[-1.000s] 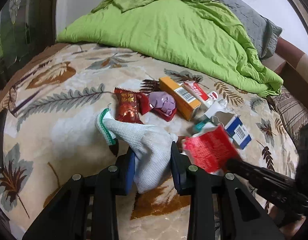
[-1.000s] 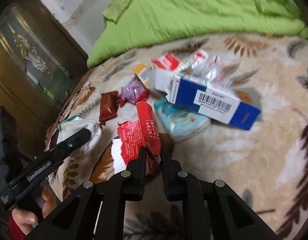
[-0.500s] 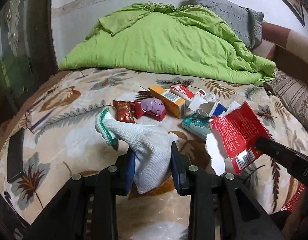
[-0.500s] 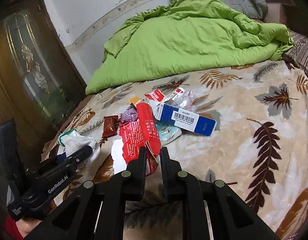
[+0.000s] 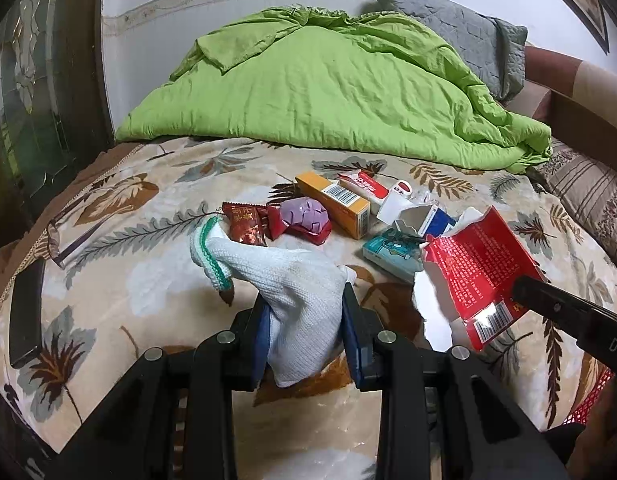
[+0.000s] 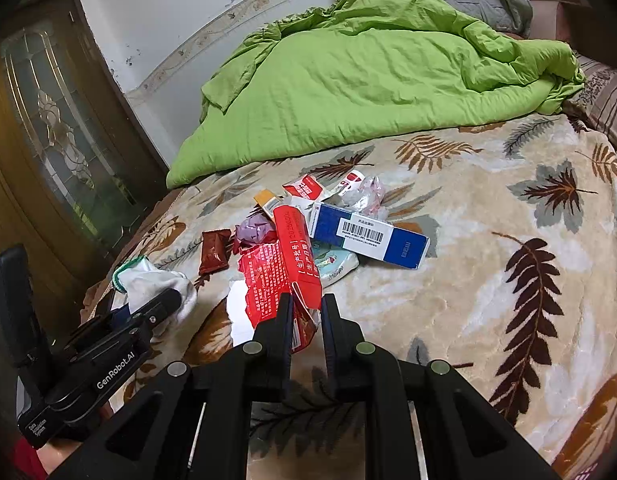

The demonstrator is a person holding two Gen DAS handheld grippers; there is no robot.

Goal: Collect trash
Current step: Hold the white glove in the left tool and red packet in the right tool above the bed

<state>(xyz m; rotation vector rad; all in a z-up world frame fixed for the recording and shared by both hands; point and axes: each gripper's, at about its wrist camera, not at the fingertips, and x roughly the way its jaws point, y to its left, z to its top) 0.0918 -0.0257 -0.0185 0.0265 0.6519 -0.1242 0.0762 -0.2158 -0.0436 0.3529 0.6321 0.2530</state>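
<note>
My left gripper [image 5: 306, 320] is shut on a white knitted glove [image 5: 288, 276] with a green cuff, held above the leaf-patterned bed cover. In the right wrist view the same glove [image 6: 156, 284] hangs at the left. My right gripper [image 6: 306, 312] is shut on a torn red carton [image 6: 282, 268], lifted off the bed; that red carton [image 5: 478, 268] shows at the right of the left wrist view. Beyond lie loose wrappers and boxes: a dark red sachet [image 5: 246, 226], a purple packet [image 5: 304, 216], an orange box [image 5: 334, 202], a blue-white box [image 6: 368, 236] and a teal pack [image 5: 392, 254].
A crumpled green quilt [image 5: 328, 88] and grey pillow [image 5: 456, 36] fill the far side of the bed. A dark wooden door with glass [image 6: 64, 136] stands at the left. A black phone [image 5: 26, 312] lies on the bed's left edge. A striped pillow [image 5: 592, 196] sits at the right.
Both grippers have pulled back and risen from the pile, one with the glove, the other with the red carton. The litter on the bed has not shifted.
</note>
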